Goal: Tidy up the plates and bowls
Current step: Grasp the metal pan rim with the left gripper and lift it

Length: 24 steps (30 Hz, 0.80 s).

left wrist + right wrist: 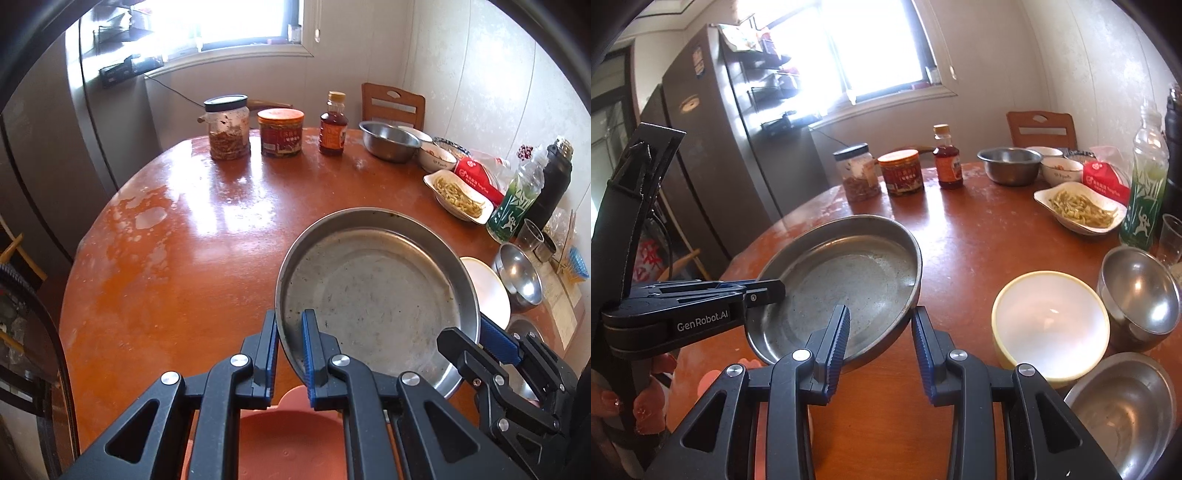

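Because both grippers share its weight, the metal pan (373,291) hangs tilted above the table (177,258) at lower centre. The left gripper (290,354) pinches its near rim; the right gripper (881,345) straddles and clamps the opposite rim, probably for stacking.

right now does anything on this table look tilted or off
The metal pan is tilted, one side raised off the table, pinched by the left gripper with the right gripper straddling its opposite rim. The tabletop finish looks worn in pale patches.
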### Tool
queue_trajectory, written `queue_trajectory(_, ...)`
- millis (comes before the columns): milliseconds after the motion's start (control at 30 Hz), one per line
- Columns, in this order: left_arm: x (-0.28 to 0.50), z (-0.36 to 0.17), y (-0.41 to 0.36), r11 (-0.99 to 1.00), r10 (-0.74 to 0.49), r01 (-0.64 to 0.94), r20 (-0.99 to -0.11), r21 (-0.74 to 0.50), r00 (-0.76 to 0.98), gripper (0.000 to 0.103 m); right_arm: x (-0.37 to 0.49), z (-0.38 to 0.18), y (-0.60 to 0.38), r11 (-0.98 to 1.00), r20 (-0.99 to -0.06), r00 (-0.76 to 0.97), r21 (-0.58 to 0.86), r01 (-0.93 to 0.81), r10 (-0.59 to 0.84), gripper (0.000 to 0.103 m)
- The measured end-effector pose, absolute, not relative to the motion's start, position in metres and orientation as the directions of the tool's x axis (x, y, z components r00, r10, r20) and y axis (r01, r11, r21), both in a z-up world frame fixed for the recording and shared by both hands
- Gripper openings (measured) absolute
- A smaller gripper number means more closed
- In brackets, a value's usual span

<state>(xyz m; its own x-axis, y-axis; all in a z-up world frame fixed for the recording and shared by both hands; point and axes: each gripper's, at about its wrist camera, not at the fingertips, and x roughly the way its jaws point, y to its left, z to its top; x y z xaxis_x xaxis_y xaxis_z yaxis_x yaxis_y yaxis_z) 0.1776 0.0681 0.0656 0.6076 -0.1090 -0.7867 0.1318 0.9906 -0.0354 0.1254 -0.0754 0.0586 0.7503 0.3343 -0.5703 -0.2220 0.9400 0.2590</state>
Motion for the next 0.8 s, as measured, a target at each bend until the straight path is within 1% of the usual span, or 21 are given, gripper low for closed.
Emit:
queue_trajectory(200, 0.149, 0.078, 0.084, 0.996, -0.073, 0.084, -0.763, -0.025, 0.642, 0.011, 0.111, 0.066, -0.062, 0.921, -0.561, 0.732, 0.266, -0.283, 0.387, 0.036)
queue_trajectory(467, 0.117, 0.085, 0.106, 0.998, -0.06, 0.033, -0.743, -0.052, 0.667, 0.012, 0.091, 0.072, -0.043, 0.904, -0.551, 0.717, 0.243, -0.351, 0.426, 0.036)
queue_trajectory(800, 0.085, 0.082, 0.122, 0.998, -0.018, -0.038, -0.734, -0.059, 0.679, 0.012, 0.074, 0.074, -0.028, 0.877, -0.543, 0.692, 0.225, -0.425, 0.475, 0.036)
